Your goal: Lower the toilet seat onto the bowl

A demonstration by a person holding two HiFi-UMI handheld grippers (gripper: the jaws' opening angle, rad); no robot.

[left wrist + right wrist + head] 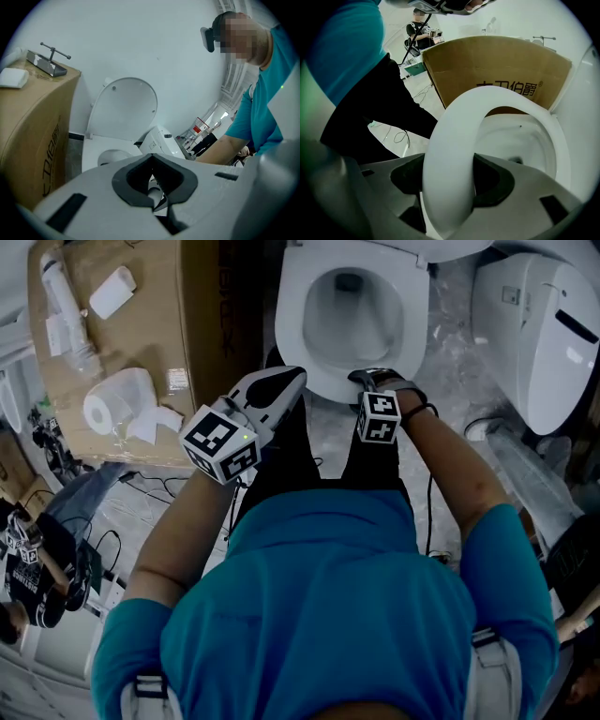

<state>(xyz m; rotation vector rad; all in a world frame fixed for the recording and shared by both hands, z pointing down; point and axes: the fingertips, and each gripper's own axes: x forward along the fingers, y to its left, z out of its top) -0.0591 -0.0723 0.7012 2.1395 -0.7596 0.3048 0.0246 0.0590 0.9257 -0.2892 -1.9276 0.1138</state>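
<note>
Toilet seat [452, 140] check-in: plain glossy white ring, low over the bowl [520, 140], and from my side it doesn't look quite flat on it. Right tongs [373, 382] are spread wide and gripping the seat's front rim. Left tongs [156, 197] are pinched together with nothing in them, just beside the bowl's front. Lid [124, 108] stands upright at the wall. Cardboard box [202, 334] with a toilet paper roll [117, 401] crowds the left, and a second toilet [539, 334] sits on the right. The wearer's black-trousered legs [281, 465] are close against the bowl.
</note>
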